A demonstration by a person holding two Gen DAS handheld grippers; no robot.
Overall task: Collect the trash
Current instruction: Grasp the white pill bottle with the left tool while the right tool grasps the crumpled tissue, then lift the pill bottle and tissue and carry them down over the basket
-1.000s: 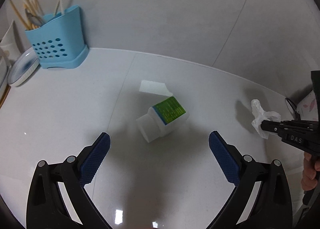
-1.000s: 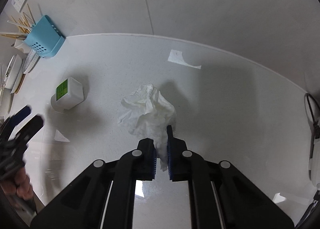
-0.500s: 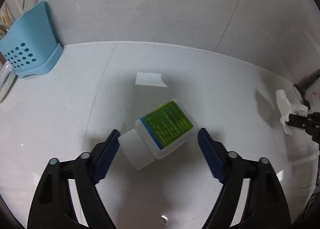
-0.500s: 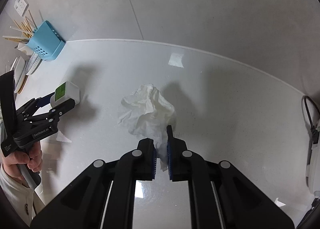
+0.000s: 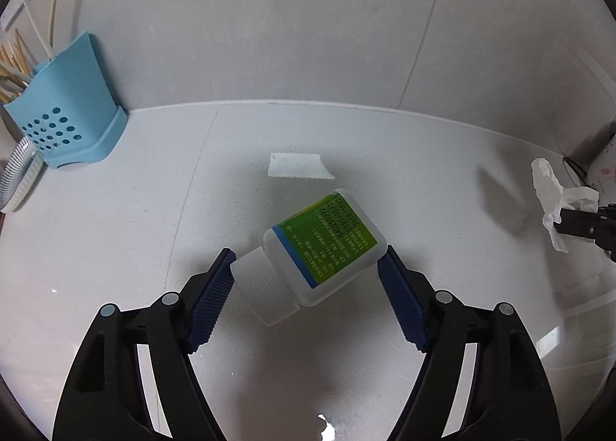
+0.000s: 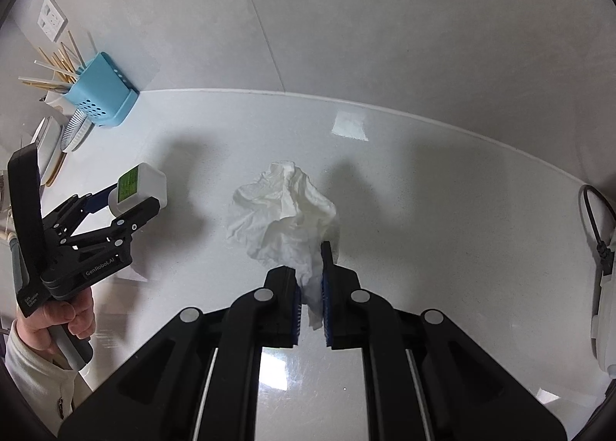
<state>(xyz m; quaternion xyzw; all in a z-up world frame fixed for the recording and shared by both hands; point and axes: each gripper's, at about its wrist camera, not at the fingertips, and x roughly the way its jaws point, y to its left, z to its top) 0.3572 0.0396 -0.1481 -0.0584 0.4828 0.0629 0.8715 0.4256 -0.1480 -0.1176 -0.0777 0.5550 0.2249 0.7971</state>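
A small white plastic bottle (image 5: 323, 252) with a ribbed white screw cap and a bright green label edged by a blue band lies on its side on the glossy white counter (image 5: 115, 233), about midway across it and well forward of the back edge. Dark printed characters cover the label, with a row of digits along its far edge. The bottle's cap end points toward the near left and its base toward the far right.

The left gripper (image 5: 308, 268) has black arms and dark blue textured pads, and it straddles this bottle at a fairly wide spread. One pad (image 5: 213, 294) touches the cap, the other (image 5: 400, 298) meets the corner of the base, so the bottle is clamped lengthwise between them. In the right wrist view a person's left hand (image 6: 65, 318), in a pale sleeve, grips the handle of that tool.

The right gripper (image 6: 310, 287) is nearly closed, its pads pinching the lower tail of a crumpled white paper tissue (image 6: 281, 214). The tissue bunches up ahead of the fingertips, out over the middle of the counter; whether it rests on the surface I cannot tell.

At the counter's back left corner stands a light blue perforated plastic utensil holder (image 5: 65, 117) with wooden chopsticks in it. Just beside it leans a striped round plate (image 5: 17, 175). A black cable (image 6: 596, 225) runs down the right edge.
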